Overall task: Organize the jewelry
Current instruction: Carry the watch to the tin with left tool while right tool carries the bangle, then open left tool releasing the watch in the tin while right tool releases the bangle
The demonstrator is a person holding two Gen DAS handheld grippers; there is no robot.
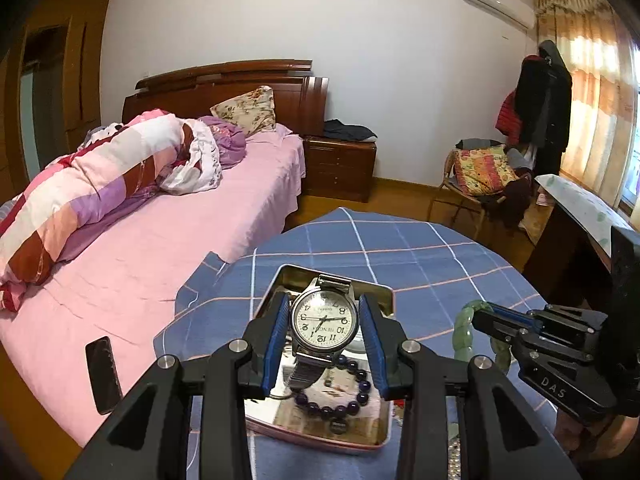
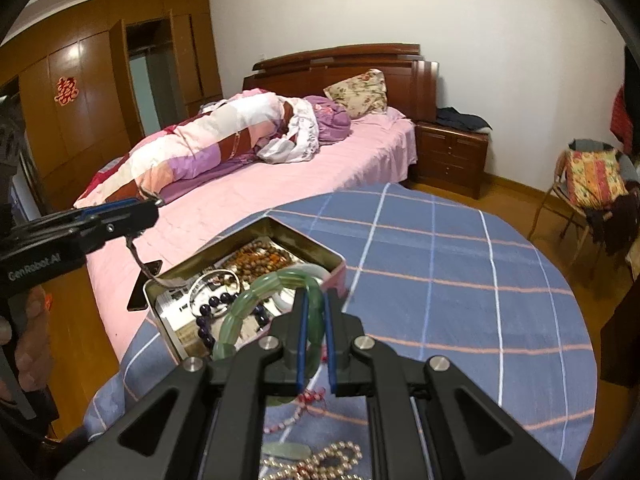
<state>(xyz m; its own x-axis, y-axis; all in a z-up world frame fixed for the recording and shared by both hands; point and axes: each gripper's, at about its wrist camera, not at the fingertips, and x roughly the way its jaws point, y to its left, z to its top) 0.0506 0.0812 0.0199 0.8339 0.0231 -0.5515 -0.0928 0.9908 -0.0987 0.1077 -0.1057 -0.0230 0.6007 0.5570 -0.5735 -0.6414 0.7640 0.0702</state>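
Steel-banded wristwatch (image 1: 323, 322) sits clamped by its case between the left gripper (image 1: 325, 344) fingers, half spread, above the open tin (image 2: 240, 240) near the table's left edge, presumably for stowing. Right gripper (image 2: 314, 340) fingers pinch nearly closed on the green bead bracelet (image 2: 256, 300), over the tin's right side.

Left gripper (image 1: 324, 320) fingers hiding side walls of tin (image 1: 384, 292). Watch (image 1: 324, 320) covering tin's far contents; strap end disappearing behind purple bead bracelet (image 1: 340, 396) inside tin. Gold bead chain (image 2: 320, 460), near of tin, running off bottom edge. Jade bangle (image 2: 272, 292) partly hiding behind right gripper (image 2: 316, 320) fingers. Watch brand lettering too small, reading uncertain.
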